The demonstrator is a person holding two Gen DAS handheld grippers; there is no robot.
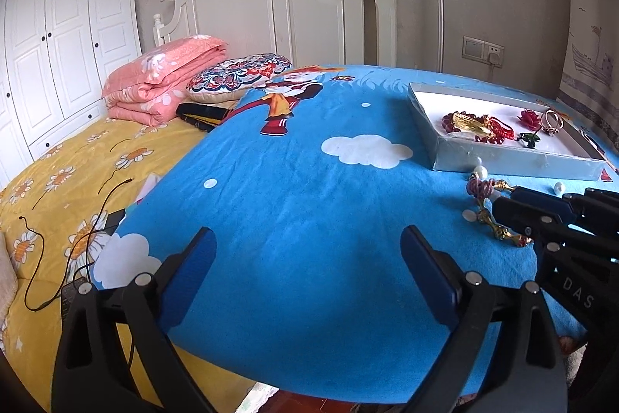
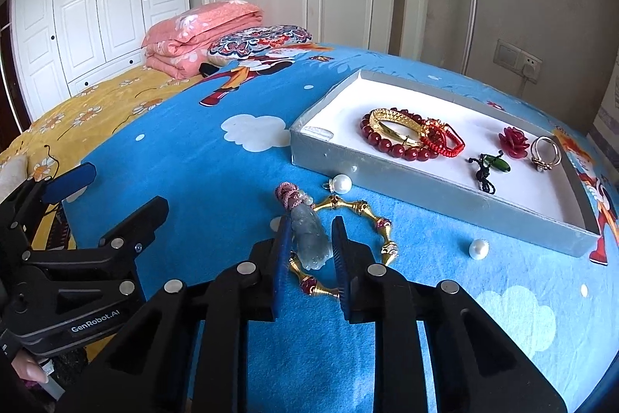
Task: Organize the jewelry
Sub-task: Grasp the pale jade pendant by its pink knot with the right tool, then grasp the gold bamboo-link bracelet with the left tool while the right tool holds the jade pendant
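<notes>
- The right gripper (image 2: 311, 250) pointed down at the blue blanket (image 2: 193, 161), its jaws narrowed around a pale, translucent carved pendant (image 2: 311, 239); whether the pads actually pressed it I could not tell.
- The pendant lay on the blanket with its pink braided cord (image 2: 286, 194) bunched at the far end.
- A gold bracelet with purple beads (image 2: 383, 239) curved around the pendant, partly under the right finger.
- Two loose pearls (image 2: 342, 184) (image 2: 478, 249) sat on the blanket near the grey tray (image 2: 425, 188).
- The tray held a red bead bracelet (image 2: 387, 146), a gold bangle (image 2: 390, 124), a red cord bracelet (image 2: 443, 140), a rose (image 2: 512, 141), a ring (image 2: 545, 151) and a green pendant (image 2: 499, 163).
- The left gripper (image 1: 309, 266) hovered wide and empty over bare blanket.
</notes>
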